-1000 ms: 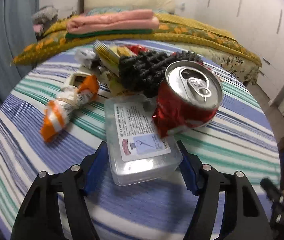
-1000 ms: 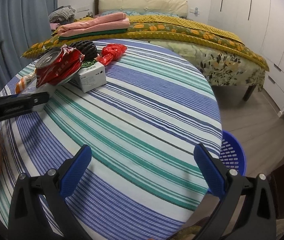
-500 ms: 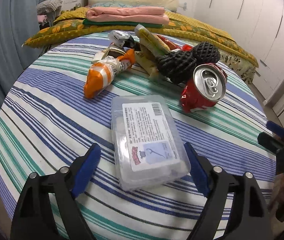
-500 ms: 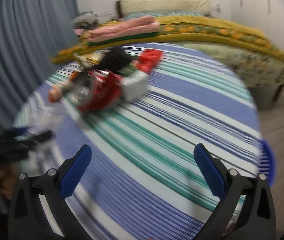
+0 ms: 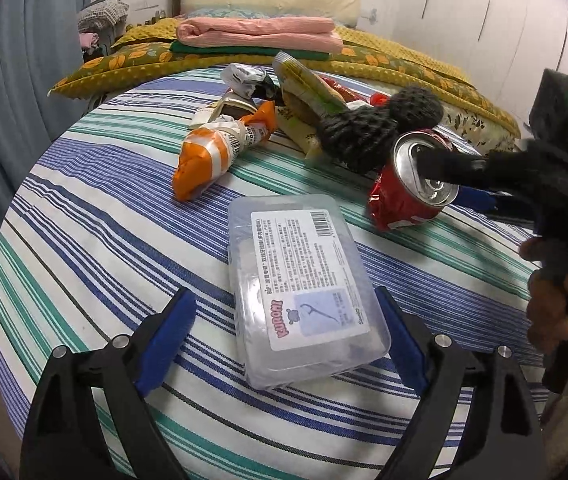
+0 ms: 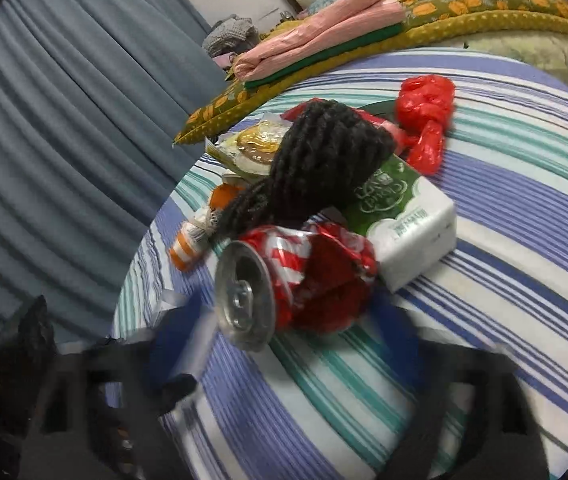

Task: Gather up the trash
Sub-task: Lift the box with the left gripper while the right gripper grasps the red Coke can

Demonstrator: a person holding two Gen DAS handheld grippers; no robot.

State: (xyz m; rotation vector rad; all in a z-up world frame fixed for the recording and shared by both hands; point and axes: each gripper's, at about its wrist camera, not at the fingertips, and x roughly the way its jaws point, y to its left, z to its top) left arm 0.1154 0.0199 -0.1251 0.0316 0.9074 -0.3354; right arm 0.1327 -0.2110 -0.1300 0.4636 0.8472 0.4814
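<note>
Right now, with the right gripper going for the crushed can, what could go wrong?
1. The right gripper, whose jaws have just been closing, reaches the crushed red can at its top rim; the dented can could slip or roll.
2. The black knitted piece lies against the can and may drag along.

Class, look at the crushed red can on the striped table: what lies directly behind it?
Behind the crushed red can sit a black foam net and a green-and-white tissue pack, apparently touching it. The net covers part of the pack; anything beneath stays hidden.
</note>
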